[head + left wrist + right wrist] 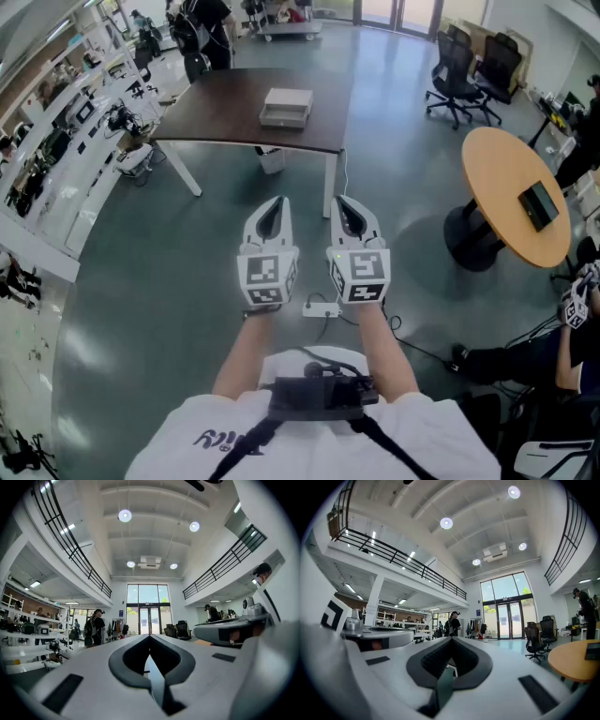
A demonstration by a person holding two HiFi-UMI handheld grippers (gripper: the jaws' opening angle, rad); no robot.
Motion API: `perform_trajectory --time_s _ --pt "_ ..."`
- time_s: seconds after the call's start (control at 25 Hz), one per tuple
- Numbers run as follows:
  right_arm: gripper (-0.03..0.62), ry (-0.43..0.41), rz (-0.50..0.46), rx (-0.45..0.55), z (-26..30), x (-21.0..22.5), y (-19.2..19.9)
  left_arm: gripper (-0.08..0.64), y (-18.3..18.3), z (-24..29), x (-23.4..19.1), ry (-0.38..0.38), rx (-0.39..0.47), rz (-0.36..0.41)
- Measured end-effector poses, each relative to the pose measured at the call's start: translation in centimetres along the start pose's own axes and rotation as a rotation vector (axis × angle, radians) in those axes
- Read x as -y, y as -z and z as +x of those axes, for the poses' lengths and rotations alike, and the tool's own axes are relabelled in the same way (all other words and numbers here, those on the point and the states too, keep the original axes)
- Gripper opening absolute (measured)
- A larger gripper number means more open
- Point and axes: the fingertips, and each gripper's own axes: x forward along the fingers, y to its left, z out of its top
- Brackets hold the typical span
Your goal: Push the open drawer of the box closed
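Both left tongs (277,202) & right tongs (341,202) were clenched empty, well short of far surface (220,108). Box (287,99) sat there, drawer (282,117) open nearward. Prob. approach stage; next needed closing in, then pushing drawer front.

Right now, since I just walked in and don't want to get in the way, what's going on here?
A person stands back from the dark table, holding the left gripper and right gripper side by side, level, both shut and empty. The white box sits on the table with its drawer open. Neither gripper is near it; the push hasn't begun.
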Motion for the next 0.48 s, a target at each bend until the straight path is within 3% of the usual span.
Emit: perform_trajectory --time_s 0.24,0.48 --pt "-0.006 -0.032 0.076 -0.030 -1.2 2.3 1.4 0.009 1.0 0.6 1.9 -0.050 -0.017 -0.022" --pt "-0.006 -0.082 0.191 -0.033 -0.9 1.4 3.9 0.009 3.3 -0.3 0.7 -0.079 -0.064 -0.023"
